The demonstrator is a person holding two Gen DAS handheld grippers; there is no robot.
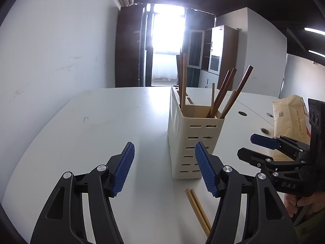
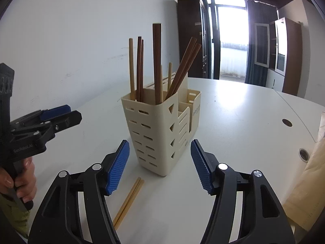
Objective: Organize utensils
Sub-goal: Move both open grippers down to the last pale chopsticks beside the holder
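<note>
Cream plastic holder (image 2: 162,130) stands on the white tabletop (image 2: 233,122) just ahead of your right fingers (image 2: 159,166), which are spread apart and empty. Your left fingers (image 1: 164,169) are apart too, holding nothing, with the holder (image 1: 191,140) ahead of the right-hand one. Dark and pale chopsticks (image 2: 156,65) stand upright or lean inside it. One pale pair (image 2: 128,201) lies flat on the tabletop, running under your right gripper's left finger. A brown paper bag (image 1: 290,120) sits off to the right.

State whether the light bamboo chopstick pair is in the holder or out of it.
Out. The light chopstick pair lies flat on the white table, in front of the cream utensil holder.
</note>
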